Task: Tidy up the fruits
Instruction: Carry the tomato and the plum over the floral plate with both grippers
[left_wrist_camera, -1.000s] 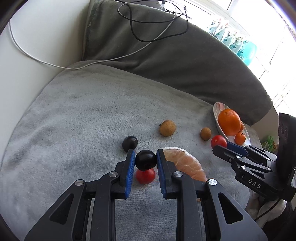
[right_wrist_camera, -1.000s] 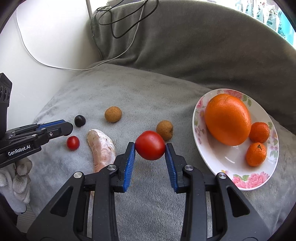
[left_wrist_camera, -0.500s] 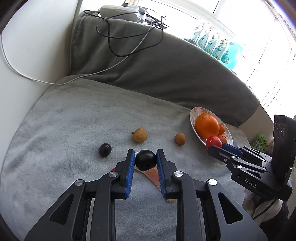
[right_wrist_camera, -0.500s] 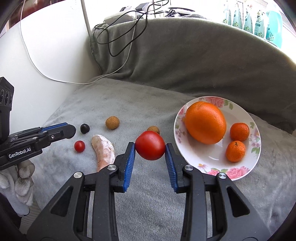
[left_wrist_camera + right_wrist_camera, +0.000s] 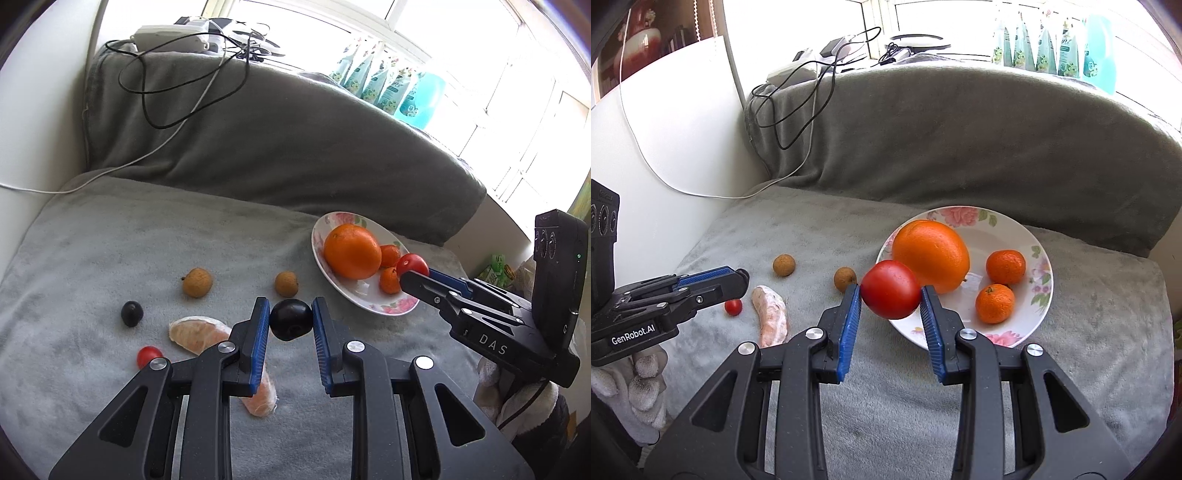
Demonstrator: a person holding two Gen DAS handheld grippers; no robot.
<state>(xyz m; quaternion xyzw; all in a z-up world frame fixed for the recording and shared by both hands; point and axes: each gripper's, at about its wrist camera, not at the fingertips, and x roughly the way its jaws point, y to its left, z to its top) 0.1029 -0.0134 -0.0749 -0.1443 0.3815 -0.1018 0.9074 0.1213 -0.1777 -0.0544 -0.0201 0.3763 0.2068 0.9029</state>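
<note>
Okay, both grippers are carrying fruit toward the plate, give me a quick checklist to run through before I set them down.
1. Left gripper pinching the dark plum: ok.
2. Right gripper pinching the big tomato: ok.
3. Bare spot on the plate for both: ok, at its near side, beside the orange and two tangerines.
4. Grippers apart from each other: ok.
5. Fruit directly above the plate: cannot tell.
6. Plate sitting level on the soft blanket: cannot tell.

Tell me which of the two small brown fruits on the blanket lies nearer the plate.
The brown fruit just left of the plate rim; the other brown fruit sits farther left, toward the peeled segment.
</note>
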